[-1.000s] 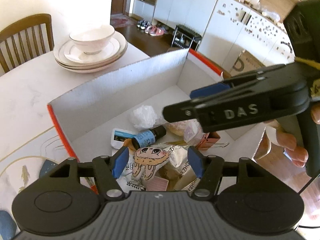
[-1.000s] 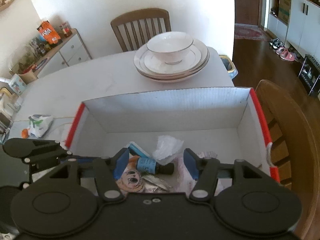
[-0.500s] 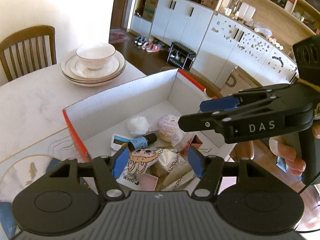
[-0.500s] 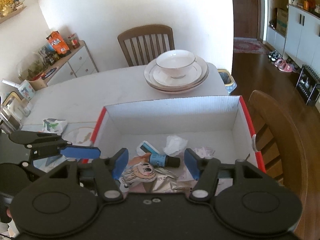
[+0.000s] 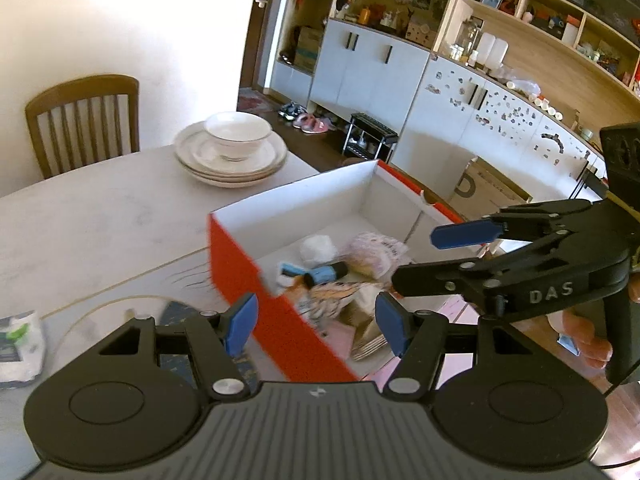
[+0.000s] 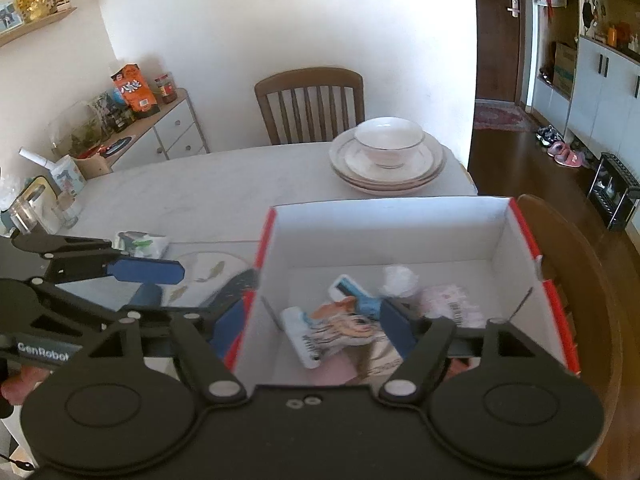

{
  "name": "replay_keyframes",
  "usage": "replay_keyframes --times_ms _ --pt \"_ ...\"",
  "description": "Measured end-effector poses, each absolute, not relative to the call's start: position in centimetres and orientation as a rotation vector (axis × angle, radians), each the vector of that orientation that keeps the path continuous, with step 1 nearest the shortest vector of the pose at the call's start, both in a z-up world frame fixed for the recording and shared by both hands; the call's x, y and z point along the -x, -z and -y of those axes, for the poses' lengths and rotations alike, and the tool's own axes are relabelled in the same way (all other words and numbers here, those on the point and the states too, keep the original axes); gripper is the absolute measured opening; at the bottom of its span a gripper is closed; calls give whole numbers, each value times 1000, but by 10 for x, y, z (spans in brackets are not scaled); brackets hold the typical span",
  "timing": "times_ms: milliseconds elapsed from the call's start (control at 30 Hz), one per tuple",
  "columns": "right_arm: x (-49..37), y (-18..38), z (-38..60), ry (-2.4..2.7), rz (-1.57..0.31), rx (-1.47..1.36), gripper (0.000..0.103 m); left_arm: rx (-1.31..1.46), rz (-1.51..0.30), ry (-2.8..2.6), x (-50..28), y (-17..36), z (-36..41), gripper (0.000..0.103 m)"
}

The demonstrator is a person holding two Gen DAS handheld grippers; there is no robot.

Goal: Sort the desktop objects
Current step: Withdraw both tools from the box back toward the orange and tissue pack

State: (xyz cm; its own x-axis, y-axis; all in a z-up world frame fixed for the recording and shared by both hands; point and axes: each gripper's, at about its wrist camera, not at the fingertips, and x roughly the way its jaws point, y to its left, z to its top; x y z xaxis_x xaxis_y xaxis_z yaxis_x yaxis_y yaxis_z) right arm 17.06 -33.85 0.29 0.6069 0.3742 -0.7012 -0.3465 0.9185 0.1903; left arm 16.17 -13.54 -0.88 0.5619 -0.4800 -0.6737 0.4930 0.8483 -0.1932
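Observation:
A red-sided cardboard box [image 5: 240, 264] with a white inside [image 6: 496, 236] stands on the table. It holds a blue dropper bottle [image 5: 326, 273], a crumpled tissue [image 5: 318, 248], a cartoon-face packet [image 6: 340, 330], a wrapped bun [image 5: 376, 254] and other small items. My left gripper [image 5: 316, 320] is open and empty above the box's near wall. My right gripper [image 6: 312, 326] is open and empty over the box's near left corner. Each gripper shows in the other's view: the right one [image 5: 448, 256], the left one [image 6: 152, 280].
A stack of plates with a bowl [image 6: 386, 156] sits at the table's far end by a wooden chair [image 6: 310, 106]. A white-green tissue pack [image 6: 140, 242] lies on the table left of the box [image 5: 18, 344]. A second chair [image 6: 572, 280] stands right of the box.
Both grippers have risen and pulled back from the box, staying open. The left one has drifted left, so the box's red outer wall now shows.

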Motion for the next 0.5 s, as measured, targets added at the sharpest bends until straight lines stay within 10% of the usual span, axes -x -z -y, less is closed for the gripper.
replay_keyframes --times_ms 500 --pt "-149 -7 246 -408 -779 -15 98 -32 -748 483 -141 9 38 92"
